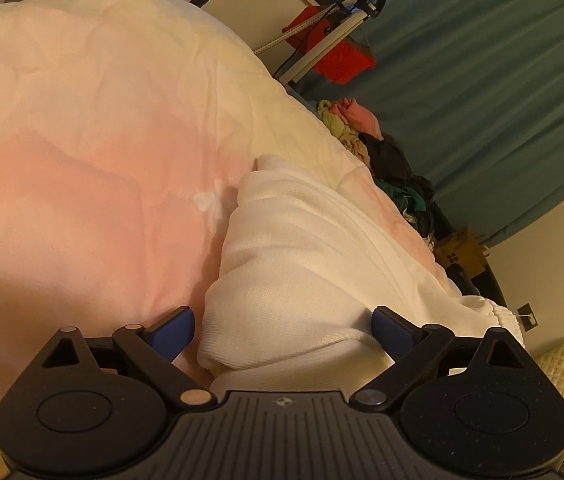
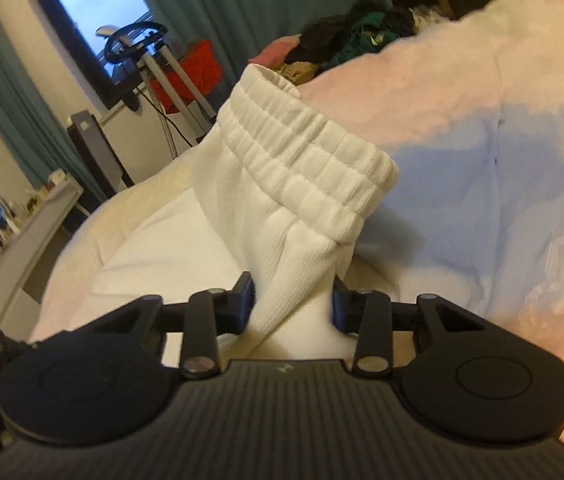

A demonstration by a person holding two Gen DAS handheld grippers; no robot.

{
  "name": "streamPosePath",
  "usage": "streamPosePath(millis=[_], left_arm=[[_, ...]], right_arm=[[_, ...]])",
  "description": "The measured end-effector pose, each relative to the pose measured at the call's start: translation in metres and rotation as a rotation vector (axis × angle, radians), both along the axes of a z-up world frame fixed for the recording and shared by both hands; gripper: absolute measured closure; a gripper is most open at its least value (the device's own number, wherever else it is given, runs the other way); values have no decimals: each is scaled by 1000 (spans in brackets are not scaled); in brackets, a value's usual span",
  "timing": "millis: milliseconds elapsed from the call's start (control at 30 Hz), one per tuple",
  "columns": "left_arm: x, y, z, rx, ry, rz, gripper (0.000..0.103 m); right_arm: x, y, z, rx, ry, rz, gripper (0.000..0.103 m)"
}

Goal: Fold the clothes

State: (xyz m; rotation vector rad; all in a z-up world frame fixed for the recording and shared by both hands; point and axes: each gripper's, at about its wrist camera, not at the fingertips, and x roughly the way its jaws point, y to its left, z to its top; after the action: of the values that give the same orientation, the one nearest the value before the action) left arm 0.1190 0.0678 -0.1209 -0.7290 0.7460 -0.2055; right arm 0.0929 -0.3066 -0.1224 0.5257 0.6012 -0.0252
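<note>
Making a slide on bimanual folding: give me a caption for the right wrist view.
Right gripper pinches white sweatpants below their elastic waistband, lifted over the pale bedspread.

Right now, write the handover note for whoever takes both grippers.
Left gripper: open, fingers either side of a bunched part of the white garment, not clamped.
Right gripper: shut on the white garment near its elastic waistband, which stands lifted.
The garment lies on the pale bedcover; a pile of unfolded clothes waits at the far edge.
Done: no tidy fold visible yet.
Left: close left, spread, fold, then the pile.
</note>
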Motion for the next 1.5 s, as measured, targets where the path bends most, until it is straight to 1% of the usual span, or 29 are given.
streamPosePath(millis=[233,333,367,400,500,533,567,633,667,700,733,800,833,867,967,1000,1067,1100,1167,1267,1300,1367,1433,1500], left_arm=[[1,-3,-2,0,0,-9,7],[1,-4,-2,-5,-3,-19,7],[0,-5,-2,-7,-6,-21,11],[0,-5,-1,-4,-10,-24,11],[0,-6,0,8,-18,-29,12],[0,-6,-1,10,-19,-31,12],[1,-6,-1,9,-18,-33,12],[1,-5,-2,2,-16,-36,13],[2,-5,-3,0,-17,-37,14],[2,-5,-3,3,-18,-39,15],[3,-5,-2,10,-19,-42,16],[2,-6,2,28,-21,-47,26],[2,-7,5,38,-23,-50,28],[1,-8,8,47,-24,-53,33],[0,-10,17,76,-29,-61,45],[-1,-11,19,85,-30,-64,50],[-2,-13,25,105,-33,-69,57],[-3,-13,31,102,-44,-75,59],[-3,-16,46,72,-69,-92,60],[3,-31,72,39,-104,-120,62],[8,-41,81,33,-117,-132,62],[21,-66,99,33,-143,-158,62],[42,-100,114,36,-146,-190,62],[66,-141,123,30,-151,-227,62]], right_arm=[[-2,7,4,-48,-9,2,64],[-2,4,2,-30,-6,-5,64],[-2,4,1,-25,-5,-7,64],[-1,1,-1,-7,3,-14,63],[2,-8,-12,68,39,-43,48],[3,-11,-16,93,51,-53,38],[4,-15,-19,118,62,-62,32],[7,-19,-28,168,65,-65,27],[8,-21,-32,193,64,-64,27],[9,-23,-36,217,63,-63,28],[11,-25,-41,242,61,-62,32],[9,-25,-37,252,49,-48,45],[6,-24,-32,244,38,-40,57],[4,-23,-27,228,28,-34,64],[-1,-21,-18,206,15,-27,70],[-4,-22,-15,221,10,-28,71],[-9,-23,1,224,-20,-22,72],[-12,-23,10,221,-36,-18,73],[-17,-25,28,218,-67,-13,73],[-16,-47,54,264,-97,-32,73],[-13,-56,62,270,-101,-42,73],[-3,-79,80,250,-112,-61,73],[8,-105,97,227,-124,-83,73],[17,-138,110,225,-138,-124,73]])
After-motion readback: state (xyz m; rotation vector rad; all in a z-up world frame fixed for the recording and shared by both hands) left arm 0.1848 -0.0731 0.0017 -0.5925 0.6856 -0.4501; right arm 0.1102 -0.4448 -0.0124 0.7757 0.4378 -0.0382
